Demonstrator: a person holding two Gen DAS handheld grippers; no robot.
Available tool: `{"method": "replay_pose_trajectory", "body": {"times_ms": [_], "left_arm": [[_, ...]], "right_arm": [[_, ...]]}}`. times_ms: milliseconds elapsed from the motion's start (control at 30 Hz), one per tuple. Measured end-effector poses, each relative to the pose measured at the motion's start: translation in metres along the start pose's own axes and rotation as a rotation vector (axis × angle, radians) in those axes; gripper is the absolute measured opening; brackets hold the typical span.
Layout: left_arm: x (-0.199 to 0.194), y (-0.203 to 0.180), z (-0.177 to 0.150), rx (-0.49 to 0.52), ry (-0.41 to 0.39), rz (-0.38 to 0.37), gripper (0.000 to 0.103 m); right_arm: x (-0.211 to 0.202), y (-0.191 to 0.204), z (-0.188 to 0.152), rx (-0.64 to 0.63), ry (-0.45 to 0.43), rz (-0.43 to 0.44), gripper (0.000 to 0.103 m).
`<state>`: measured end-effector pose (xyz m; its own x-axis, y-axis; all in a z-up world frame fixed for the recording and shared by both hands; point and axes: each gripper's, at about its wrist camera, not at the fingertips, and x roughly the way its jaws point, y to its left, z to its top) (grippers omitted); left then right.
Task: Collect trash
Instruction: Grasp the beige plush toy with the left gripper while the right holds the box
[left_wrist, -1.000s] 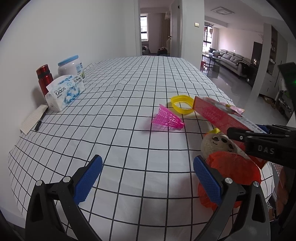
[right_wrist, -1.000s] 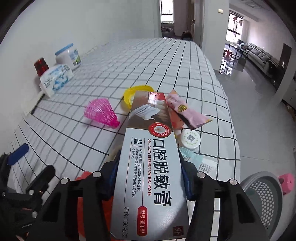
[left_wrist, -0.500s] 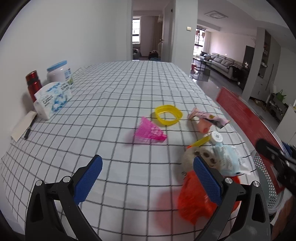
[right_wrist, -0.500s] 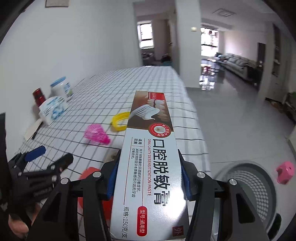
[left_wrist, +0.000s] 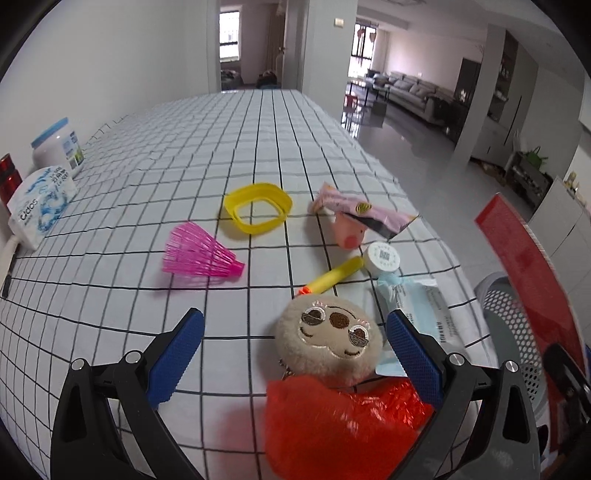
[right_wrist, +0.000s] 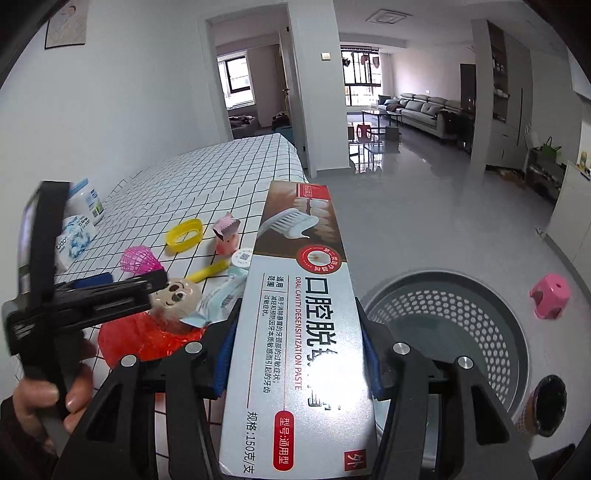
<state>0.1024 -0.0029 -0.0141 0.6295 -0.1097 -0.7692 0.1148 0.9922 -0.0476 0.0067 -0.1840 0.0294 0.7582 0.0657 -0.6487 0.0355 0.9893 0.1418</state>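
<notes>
Right wrist view, lower centre: the right gripper (right_wrist: 295, 354) is clamping a toothpaste box (right_wrist: 295, 332) across its width, blue pads pressing both long edges, so the carton is projecting forward along the fingers. Its far end is reaching toward the upper middle of the frame, while the perforated grey waste bin (right_wrist: 498, 325) is sitting on the floor at lower right, just beside the table edge; the box is apparently being carried there for release. A dark-rimmed cup (right_wrist: 546, 410) is standing by the bin's near rim, and a pink stool (right_wrist: 550, 295) is lying farther out on the floor.

Left wrist view, bottom: the left gripper (left_wrist: 295, 354) is hanging wide open with nothing between its pads, poised over a crumpled red plastic bag (left_wrist: 332, 424) and a plush toy head (left_wrist: 332, 339) at the table's near edge, probably the next pickup. Beyond these, across the middle of the frame, a pale blue sachet (left_wrist: 413, 299), a yellow foam dart (left_wrist: 332, 275), a white round cap (left_wrist: 384, 254), a pink shuttlecock (left_wrist: 199, 254), a pink wrapper (left_wrist: 362, 214) and a yellow plastic ring (left_wrist: 258, 212) are lying scattered on the checked tablecloth (left_wrist: 258, 140). At far left, a tissue pack (left_wrist: 40, 206) and a white jar (left_wrist: 59, 147) are standing against the wall, seemingly not trash.
</notes>
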Motion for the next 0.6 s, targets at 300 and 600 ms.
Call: {"method": "replay_pose_trajectory", "body": {"times_ms": [300, 600], "left_arm": [[0.019, -0.008, -0.01, 0.015, 0.074, -0.006, 0.097], [0.035, -0.009, -0.018, 0.011, 0.114, 0.002, 0.097]], "right_arm": [[0.007, -0.006, -0.002, 0.012, 0.002, 0.019, 0.053], [0.007, -0.014, -0.006, 0.031, 0.01, 0.026, 0.053]]}}
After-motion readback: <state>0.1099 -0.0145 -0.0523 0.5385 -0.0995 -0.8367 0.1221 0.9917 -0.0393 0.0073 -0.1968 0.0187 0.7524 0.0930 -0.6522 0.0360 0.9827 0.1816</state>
